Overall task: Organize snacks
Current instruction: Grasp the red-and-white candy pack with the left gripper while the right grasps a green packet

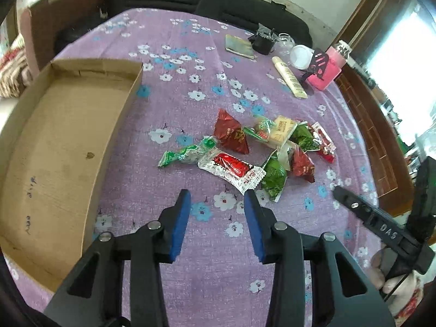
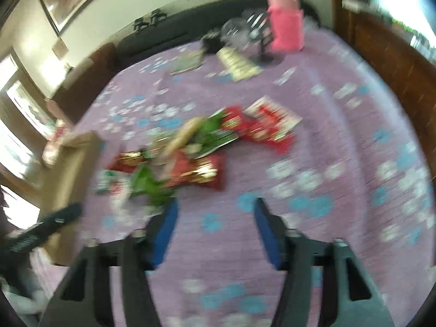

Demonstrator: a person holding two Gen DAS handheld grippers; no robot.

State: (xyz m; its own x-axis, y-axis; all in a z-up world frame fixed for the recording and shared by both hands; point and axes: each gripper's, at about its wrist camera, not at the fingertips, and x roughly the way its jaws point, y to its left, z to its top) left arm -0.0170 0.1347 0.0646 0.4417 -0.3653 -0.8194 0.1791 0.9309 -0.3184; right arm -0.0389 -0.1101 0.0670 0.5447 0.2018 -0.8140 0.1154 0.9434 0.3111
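Both grippers, left [image 1: 216, 200] and right [image 2: 216, 208], have fingers apart, holding nothing, near the snacks [image 1: 245, 150]; box [image 1: 54, 141] beside them

Both grippers look the same: chunky black plastic frames with triangular cutouts, silver round screws at the pivots, and blue pads lining the fingers [image 1: 179, 223]. The right gripper [image 1: 338, 190], seen from the left wrist, has "DAS" embossed on its side.
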